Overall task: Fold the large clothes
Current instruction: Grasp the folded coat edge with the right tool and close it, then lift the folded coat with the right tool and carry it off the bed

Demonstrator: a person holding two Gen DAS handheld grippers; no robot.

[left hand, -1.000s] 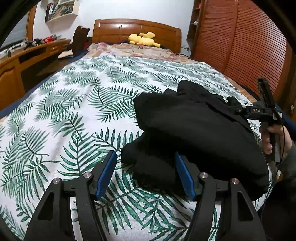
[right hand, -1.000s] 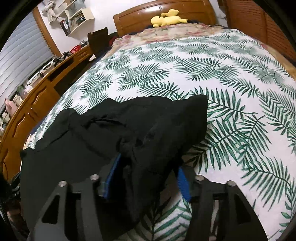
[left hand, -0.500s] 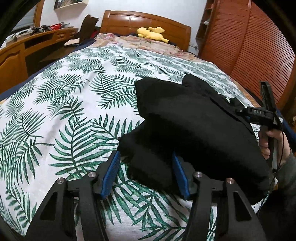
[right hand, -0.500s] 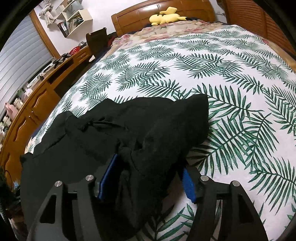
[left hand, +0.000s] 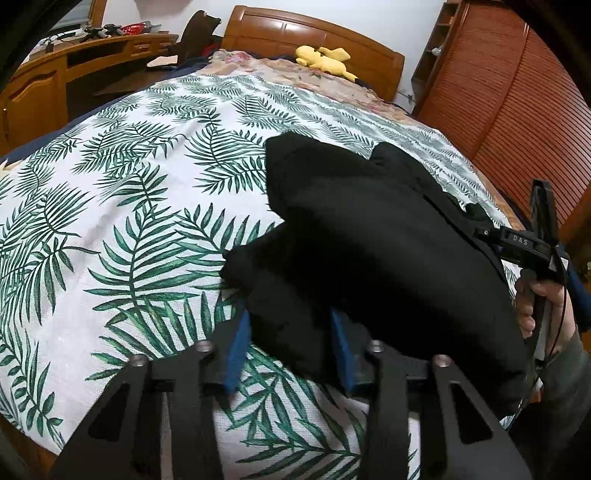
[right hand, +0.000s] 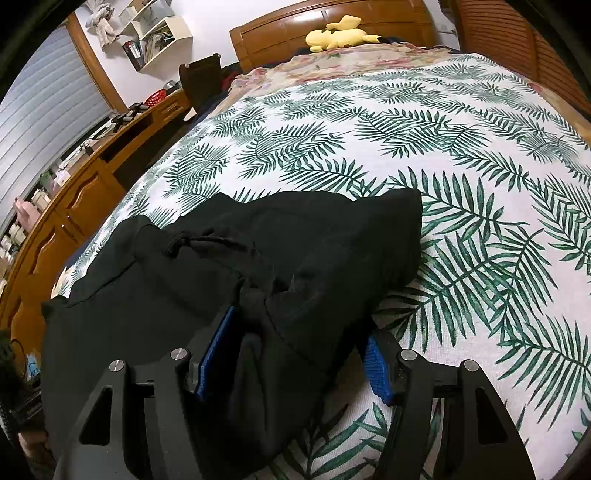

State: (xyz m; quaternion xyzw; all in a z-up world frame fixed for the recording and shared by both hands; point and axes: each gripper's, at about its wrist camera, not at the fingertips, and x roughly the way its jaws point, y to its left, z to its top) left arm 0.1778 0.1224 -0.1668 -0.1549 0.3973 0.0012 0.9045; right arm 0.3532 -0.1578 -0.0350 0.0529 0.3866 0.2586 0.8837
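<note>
Left gripper (left hand: 291, 345), seen along its own fingers: the two blue-padded fingers (left hand: 236, 350) stand on either side of a bunched lobe of the black garment (left hand: 369, 258), the cloth filling the gap and hiding the inner pad faces, so the jaws are clenched on the fabric at its near left edge. Right gripper (right hand: 291, 354), likewise viewed from behind: its blue pads (right hand: 376, 365) flank a thick gathered fold of the same black garment (right hand: 258, 266), the left pad pressed to the cloth and the right pad at the fold's outer edge; the jaws are wider apart here but hold fabric between them. In the left wrist view the right gripper (left hand: 495, 236) appears at the far right margin, held in the person's right hand (left hand: 543, 310), with the garment's right edge reaching to it. The garment lies in a rumpled, partly doubled heap on the bedspread (left hand: 129, 221), white with green palm-leaf print, at the near end of the bed; a drawstring (right hand: 207, 242) shows on its upper surface in the right wrist view. Beyond the garment the bedspread runs to a floral cover (right hand: 351, 59) and a wooden headboard (left hand: 314, 37), against which rests a yellow plush toy (right hand: 340, 35). A wooden desk (right hand: 85, 184) runs along the left side of the bed; a louvred wooden wardrobe (left hand: 517, 110) stands on the right
</note>
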